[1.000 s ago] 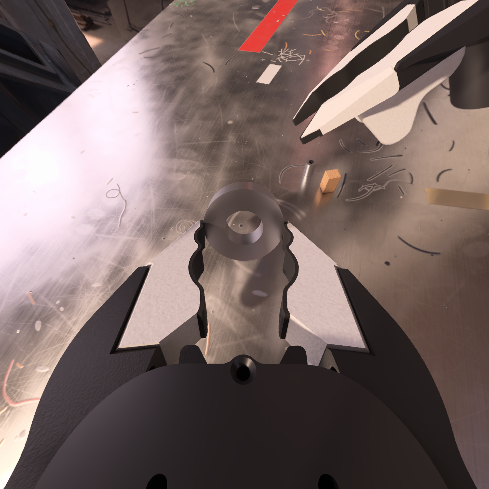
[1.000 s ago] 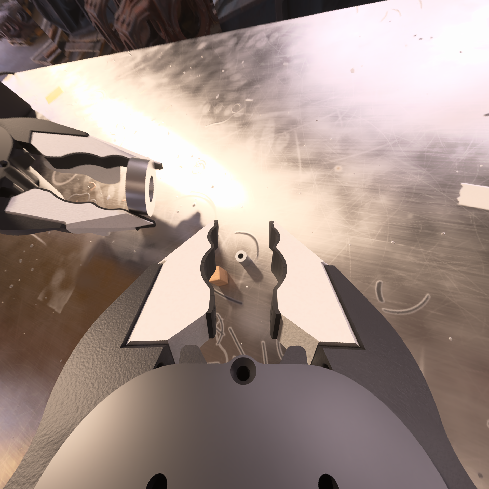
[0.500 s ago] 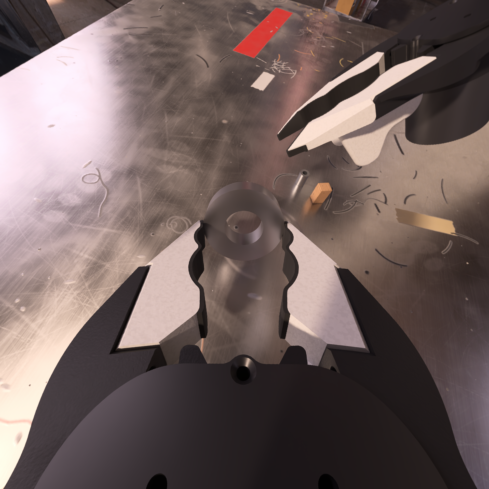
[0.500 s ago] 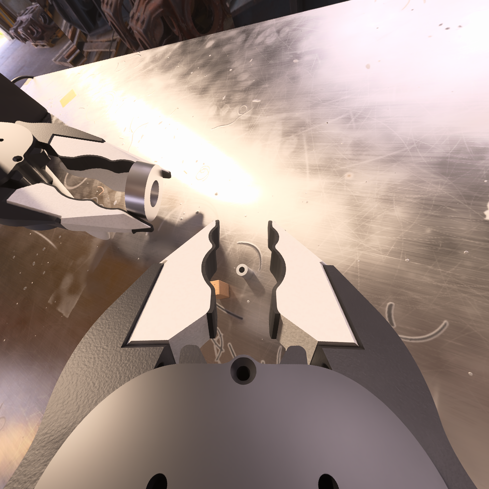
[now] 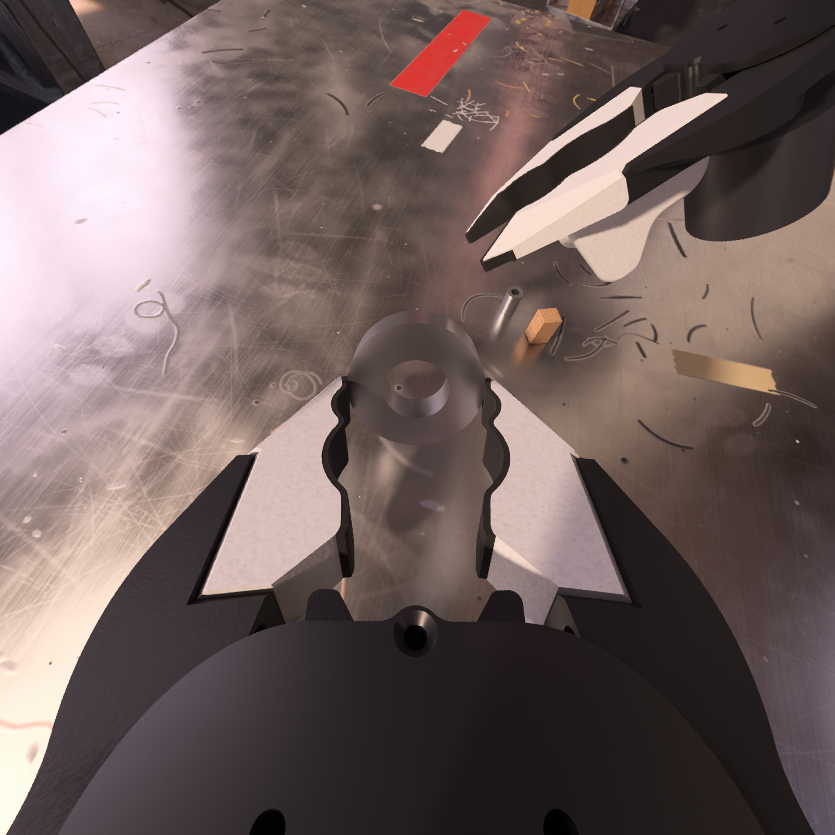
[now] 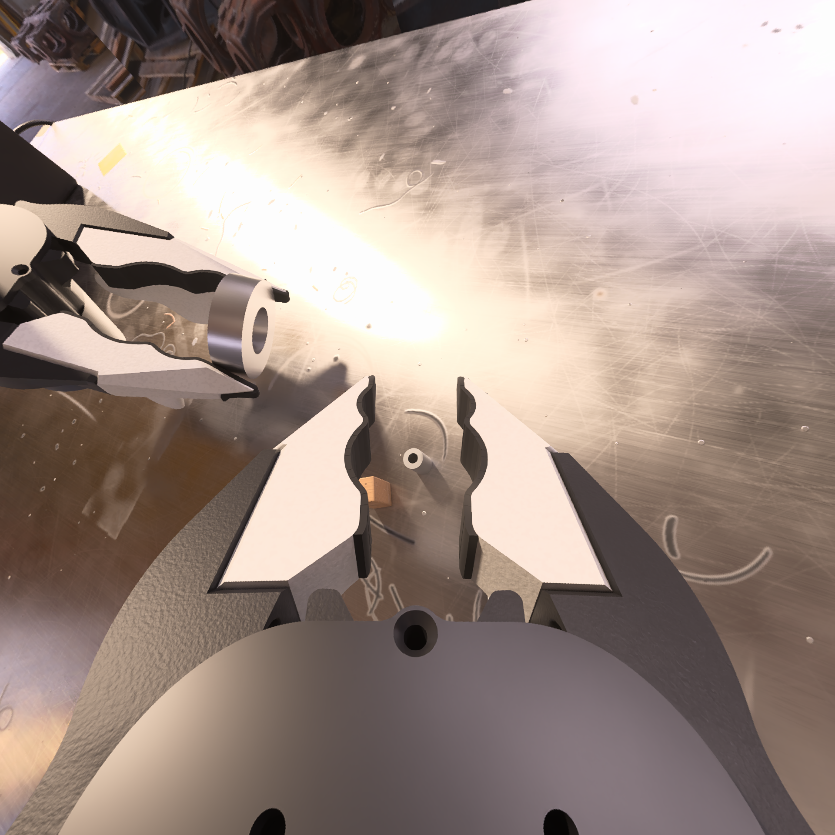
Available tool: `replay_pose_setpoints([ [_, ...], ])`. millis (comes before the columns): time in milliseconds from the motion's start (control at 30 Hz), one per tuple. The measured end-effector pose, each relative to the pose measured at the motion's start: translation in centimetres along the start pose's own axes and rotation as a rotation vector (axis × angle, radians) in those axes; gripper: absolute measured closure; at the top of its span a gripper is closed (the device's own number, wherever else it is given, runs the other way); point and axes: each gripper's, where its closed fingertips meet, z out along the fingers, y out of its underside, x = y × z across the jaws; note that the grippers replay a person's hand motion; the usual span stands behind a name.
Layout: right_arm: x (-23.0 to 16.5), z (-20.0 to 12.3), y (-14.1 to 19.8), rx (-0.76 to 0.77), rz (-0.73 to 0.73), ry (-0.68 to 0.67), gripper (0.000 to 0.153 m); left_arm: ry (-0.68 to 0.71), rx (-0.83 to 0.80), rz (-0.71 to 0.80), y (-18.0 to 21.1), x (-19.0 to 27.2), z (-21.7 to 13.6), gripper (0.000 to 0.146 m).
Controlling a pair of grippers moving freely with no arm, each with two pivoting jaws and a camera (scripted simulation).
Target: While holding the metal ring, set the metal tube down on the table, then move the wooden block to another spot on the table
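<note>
My left gripper (image 5: 415,384) is shut on the thick metal ring (image 5: 413,397) and holds it above the table; it also shows in the right wrist view (image 6: 266,343) with the ring (image 6: 241,326) at its tips. The thin metal tube (image 5: 506,311) stands upright on the steel table (image 5: 226,271), with the small wooden block (image 5: 543,326) just right of it. My right gripper (image 6: 415,384) is open and empty, high above both; between its fingers I see the tube (image 6: 418,462) end-on and the block (image 6: 377,492), partly hidden by the left finger. The right gripper shows from the side in the left wrist view (image 5: 483,250).
A red strip (image 5: 440,53), a white tape patch (image 5: 442,136) and a tan tape strip (image 5: 723,376) lie flat on the scratched table. Dark clutter stands beyond the far edge (image 6: 180,45). Strong glare covers the table's middle (image 6: 361,293).
The right gripper has risen and drawn back a little from the tube and block, still open. The left gripper has shifted slightly with the ring still held. Tube and block have not moved.
</note>
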Motion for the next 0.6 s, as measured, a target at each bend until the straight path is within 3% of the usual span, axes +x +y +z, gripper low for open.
replay_pose_setpoints([
  [600,0.03,0.04,0.06,-0.003,0.005,-0.002,0.117,0.008,-0.010,0.006,0.14,0.16,0.11,0.087],
])
